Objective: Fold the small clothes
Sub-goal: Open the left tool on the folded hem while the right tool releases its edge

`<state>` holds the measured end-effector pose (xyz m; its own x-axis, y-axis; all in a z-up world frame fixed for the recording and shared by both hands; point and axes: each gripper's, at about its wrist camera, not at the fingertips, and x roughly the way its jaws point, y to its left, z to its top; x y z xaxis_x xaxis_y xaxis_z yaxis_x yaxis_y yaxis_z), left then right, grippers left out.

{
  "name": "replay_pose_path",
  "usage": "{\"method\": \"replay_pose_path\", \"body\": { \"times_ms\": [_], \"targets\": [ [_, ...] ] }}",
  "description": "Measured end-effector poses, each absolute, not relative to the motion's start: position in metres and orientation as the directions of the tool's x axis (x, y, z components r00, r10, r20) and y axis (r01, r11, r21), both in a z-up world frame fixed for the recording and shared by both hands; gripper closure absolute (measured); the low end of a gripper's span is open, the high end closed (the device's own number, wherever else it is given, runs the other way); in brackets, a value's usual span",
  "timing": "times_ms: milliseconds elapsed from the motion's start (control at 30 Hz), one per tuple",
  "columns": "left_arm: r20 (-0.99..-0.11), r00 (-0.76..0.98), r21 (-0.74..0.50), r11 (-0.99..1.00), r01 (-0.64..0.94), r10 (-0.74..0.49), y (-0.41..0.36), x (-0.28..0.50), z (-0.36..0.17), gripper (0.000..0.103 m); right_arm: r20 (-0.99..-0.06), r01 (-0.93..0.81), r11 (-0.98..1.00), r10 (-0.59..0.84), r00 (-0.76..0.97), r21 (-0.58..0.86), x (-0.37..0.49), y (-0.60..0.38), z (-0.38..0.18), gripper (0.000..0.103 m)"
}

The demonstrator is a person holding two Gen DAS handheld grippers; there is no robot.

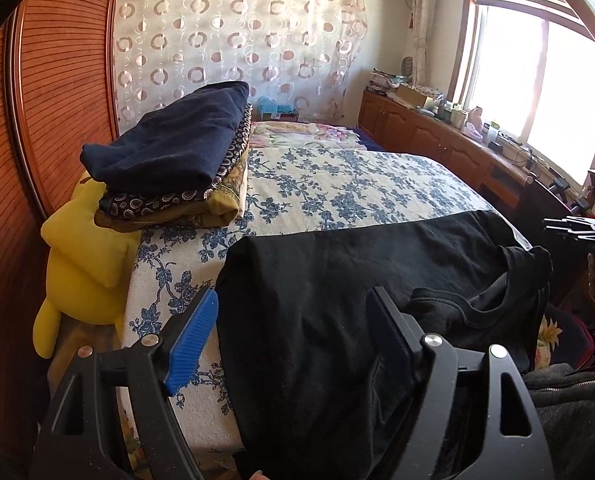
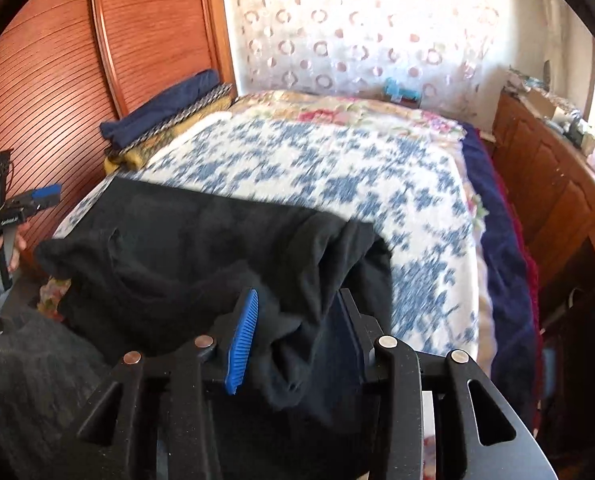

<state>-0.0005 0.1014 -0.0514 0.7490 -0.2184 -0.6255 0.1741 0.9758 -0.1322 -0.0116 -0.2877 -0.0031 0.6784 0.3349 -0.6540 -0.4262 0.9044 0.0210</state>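
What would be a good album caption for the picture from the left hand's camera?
Open left tool poised over a black garment on the floral bed, folded clothes stacked behind.

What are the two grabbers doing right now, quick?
Left gripper: jaws open wide, with the edge of the black garment lying loose between them.
Right gripper: jaws partly open, with a bunched fold of the garment between them, not pinched.

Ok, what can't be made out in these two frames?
- Black garment: near edge cut off by the left wrist frame bottom, behind the left gripper.
- Right gripper: cloth bunched between the fingers; contact unclear.
- Bedspread: pattern motion-blurred, right wrist view.
- Cabinet clutter: too small.
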Motion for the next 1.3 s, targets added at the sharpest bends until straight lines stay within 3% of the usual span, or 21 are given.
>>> {"method": "replay_pose_path", "body": {
  "times_ms": [200, 500, 533, 600, 667, 867, 1100, 1300],
  "targets": [
    [-0.642, 0.740, -0.126, 0.980, 0.155, -0.200, 0.102, 0.015, -0.059, 0.026, -0.630, -0.383, 0.921, 0.337, 0.700, 0.066, 0.026, -0.286, -0.012, 0.062],
    [-0.669, 0.717, -0.139, 0.981, 0.137, -0.196, 0.100, 0.027, -0.072, 0.026, -0.700, -0.245, 0.954, 0.294, 0.651, 0.172, 0.095, -0.292, -0.057, 0.070],
    [-0.671, 0.716, -0.139, 0.981, 0.135, -0.194, 0.100, 0.028, -0.073, 0.026, -0.704, -0.240, 0.954, 0.296, 0.646, 0.181, 0.097, -0.293, -0.059, 0.073],
    [-0.674, 0.714, -0.138, 0.982, 0.131, -0.190, 0.101, 0.028, -0.074, 0.026, -0.697, -0.256, 0.943, 0.331, 0.636, 0.214, 0.095, -0.293, -0.061, 0.093],
    [-0.677, 0.713, -0.135, 0.983, 0.124, -0.183, 0.102, 0.029, -0.076, 0.026, -0.671, -0.266, 0.942, 0.333, 0.663, 0.205, 0.088, -0.292, -0.055, 0.095],
    [-0.676, 0.717, -0.136, 0.985, 0.107, -0.171, 0.105, 0.030, -0.078, 0.026, -0.532, -0.159, 0.962, 0.257, 0.807, 0.224, 0.045, -0.325, -0.028, 0.096],
    [-0.679, 0.716, -0.138, 0.986, 0.095, -0.164, 0.106, 0.032, -0.079, 0.026, -0.602, -0.041, 0.984, 0.140, 0.786, 0.176, 0.039, -0.343, -0.041, 0.096],
    [-0.671, 0.724, -0.136, 0.987, 0.088, -0.157, 0.110, 0.040, -0.075, 0.026, -0.584, -0.044, 0.994, 0.094, 0.806, 0.099, 0.042, -0.334, -0.032, 0.093]
  ]
}}
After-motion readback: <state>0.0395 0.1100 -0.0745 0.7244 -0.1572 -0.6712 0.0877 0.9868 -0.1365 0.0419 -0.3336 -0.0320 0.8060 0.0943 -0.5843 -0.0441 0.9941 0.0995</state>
